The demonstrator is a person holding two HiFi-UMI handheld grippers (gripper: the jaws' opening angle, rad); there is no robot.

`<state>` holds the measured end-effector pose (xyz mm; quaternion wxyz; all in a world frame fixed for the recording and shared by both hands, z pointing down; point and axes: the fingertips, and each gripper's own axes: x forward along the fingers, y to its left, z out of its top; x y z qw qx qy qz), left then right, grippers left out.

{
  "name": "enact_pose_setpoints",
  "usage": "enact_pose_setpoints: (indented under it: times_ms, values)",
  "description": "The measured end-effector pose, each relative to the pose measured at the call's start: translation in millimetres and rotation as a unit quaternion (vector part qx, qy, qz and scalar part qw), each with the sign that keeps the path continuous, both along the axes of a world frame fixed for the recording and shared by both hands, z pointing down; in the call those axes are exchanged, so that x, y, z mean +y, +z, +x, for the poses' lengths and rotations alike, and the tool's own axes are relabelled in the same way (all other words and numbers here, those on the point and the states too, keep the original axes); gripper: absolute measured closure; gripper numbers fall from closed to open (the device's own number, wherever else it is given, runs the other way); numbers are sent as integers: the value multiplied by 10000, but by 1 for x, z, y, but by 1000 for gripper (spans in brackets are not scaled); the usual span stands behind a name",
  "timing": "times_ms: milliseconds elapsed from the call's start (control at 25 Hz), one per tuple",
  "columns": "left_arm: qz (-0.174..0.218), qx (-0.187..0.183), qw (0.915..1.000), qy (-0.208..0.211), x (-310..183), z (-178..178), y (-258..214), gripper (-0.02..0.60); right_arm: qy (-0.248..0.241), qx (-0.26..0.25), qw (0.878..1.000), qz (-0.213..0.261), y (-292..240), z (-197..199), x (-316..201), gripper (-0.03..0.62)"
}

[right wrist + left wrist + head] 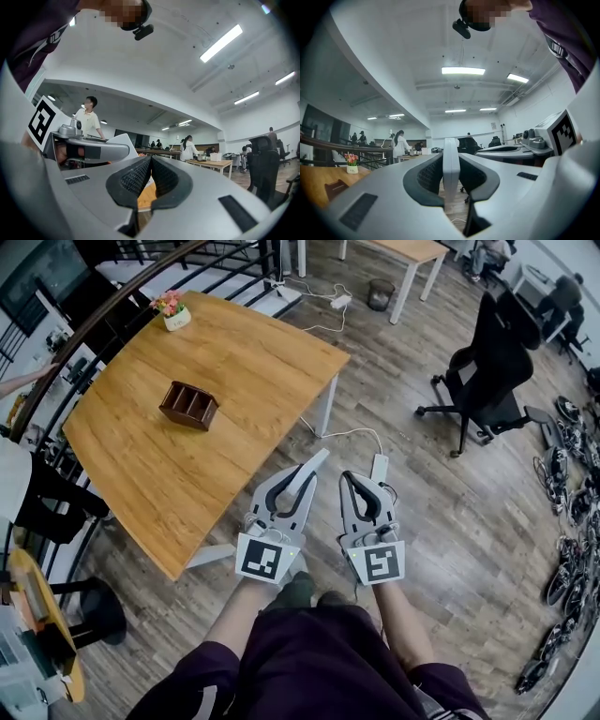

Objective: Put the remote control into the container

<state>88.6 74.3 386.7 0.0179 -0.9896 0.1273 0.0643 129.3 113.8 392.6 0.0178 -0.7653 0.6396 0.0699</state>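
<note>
The brown wooden container [188,405] with open compartments stands on the wooden table [141,465], well ahead and left of both grippers. My left gripper [315,465] hangs over the floor just off the table's near right edge. It is shut on a slim white remote control [451,168], seen edge-on between the black pads. The same remote [310,469] shows as a pale strip at the jaw tips in the head view. Beside it my right gripper [348,477] is shut with nothing in it, its pads [140,176] pressed together.
A small flower pot [174,315] sits at the table's far corner. A white power strip [379,467] with its cable lies on the floor under the right gripper. A black office chair [491,362] stands to the right. A curved railing [84,329] borders the table's left.
</note>
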Motion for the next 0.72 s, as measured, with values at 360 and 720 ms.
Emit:
enact_pose_setpoints:
  times_ms: [360,720]
  values:
    - [60,10,10000,12,-45,26,-10,499,131,119,9998,7,-15,31,-37,576]
    - [166,28,9997,-200,-98,67,-11,499,-68,85,9999,66,-13,76,-93,576]
